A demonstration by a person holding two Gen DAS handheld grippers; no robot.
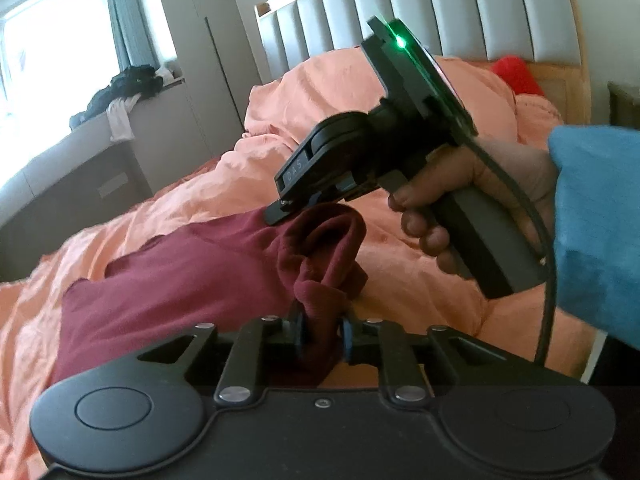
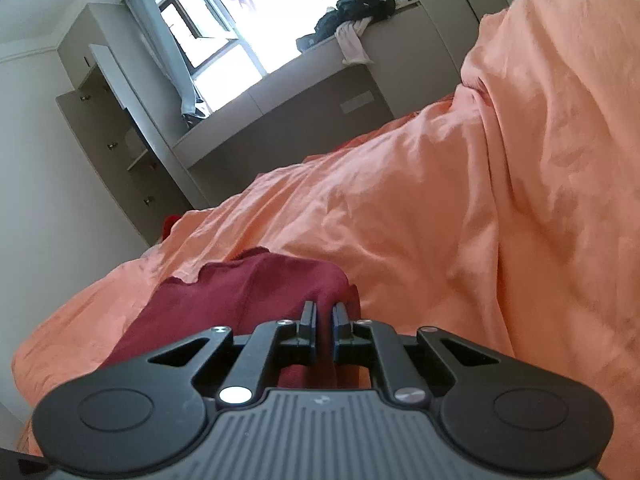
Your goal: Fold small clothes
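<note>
A small dark red garment [image 1: 176, 288] lies on the orange duvet [image 1: 400, 264]. My left gripper [image 1: 323, 334] is shut on a bunched edge of it near me. My right gripper [image 1: 288, 206], held in a hand with a blue sleeve, pinches the same garment at its far edge, where the cloth loops up. In the right wrist view the right gripper [image 2: 324, 318] is shut on a fold of the dark red garment [image 2: 224, 300], which spreads to the left over the duvet [image 2: 440, 220].
A padded grey headboard [image 1: 400, 8] stands behind the bed, with a red pillow [image 1: 516, 74] at its right. A grey cabinet [image 2: 288, 92] under the window carries a pile of dark clothes [image 2: 356, 6]. A wardrobe [image 2: 104, 128] stands at the left.
</note>
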